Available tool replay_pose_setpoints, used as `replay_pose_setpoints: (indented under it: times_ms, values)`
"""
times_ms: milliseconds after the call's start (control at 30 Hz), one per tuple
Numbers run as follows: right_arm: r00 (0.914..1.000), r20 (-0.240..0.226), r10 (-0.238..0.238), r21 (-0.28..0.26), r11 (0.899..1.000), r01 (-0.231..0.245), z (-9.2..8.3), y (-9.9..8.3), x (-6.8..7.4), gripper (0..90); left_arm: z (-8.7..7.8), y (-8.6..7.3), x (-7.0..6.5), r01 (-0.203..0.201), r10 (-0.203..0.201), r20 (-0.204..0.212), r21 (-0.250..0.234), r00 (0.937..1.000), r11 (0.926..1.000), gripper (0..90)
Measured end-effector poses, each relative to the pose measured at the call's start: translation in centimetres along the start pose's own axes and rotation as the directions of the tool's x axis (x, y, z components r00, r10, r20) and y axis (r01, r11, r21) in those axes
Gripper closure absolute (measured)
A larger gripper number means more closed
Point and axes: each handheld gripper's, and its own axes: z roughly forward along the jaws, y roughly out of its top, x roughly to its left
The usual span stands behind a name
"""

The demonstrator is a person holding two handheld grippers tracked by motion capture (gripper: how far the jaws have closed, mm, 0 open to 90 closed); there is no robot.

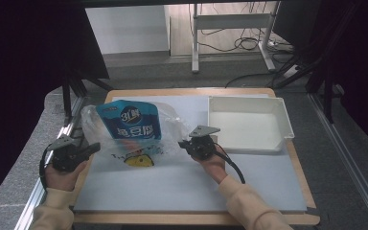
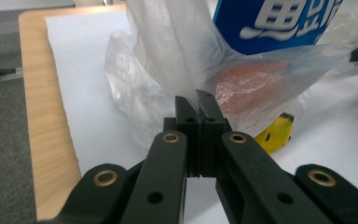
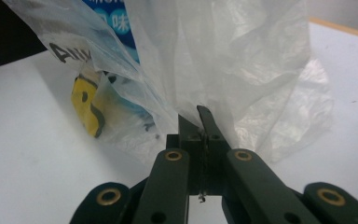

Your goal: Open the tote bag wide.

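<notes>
A clear plastic bag point(image 1: 172, 120) with a yellow print lies on the white mat point(image 1: 187, 187), and a blue pouch point(image 1: 133, 122) with white lettering sits inside it. My left gripper point(image 1: 95, 147) is at the bag's left edge, shut on the thin film point(image 2: 186, 70). My right gripper point(image 1: 186, 143) is at the bag's right side, also shut on a fold of film point(image 3: 223, 74). In the left gripper view the blue pouch point(image 2: 279, 23) and something pinkish show through the bag. The right gripper view shows the yellow print point(image 3: 86, 105) to the left of the jaws.
A white rectangular tray point(image 1: 249, 123) stands empty at the back right of the mat. The wooden table edge point(image 1: 196, 91) frames the mat. A metal rail point(image 1: 33, 191) runs along the left side; desk legs and cables stand on the floor beyond.
</notes>
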Motion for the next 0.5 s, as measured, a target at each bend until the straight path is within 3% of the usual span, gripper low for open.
replay_pose_setpoints:
  times_ms: [500]
  values:
    - [0.9999,-0.013,0.010,0.061,0.998,-0.009,1.0,-1.5,0.5,88.8,1.1,-1.6,0.5,0.013,-0.013,0.004,0.055,0.9999,0.9984,90.0]
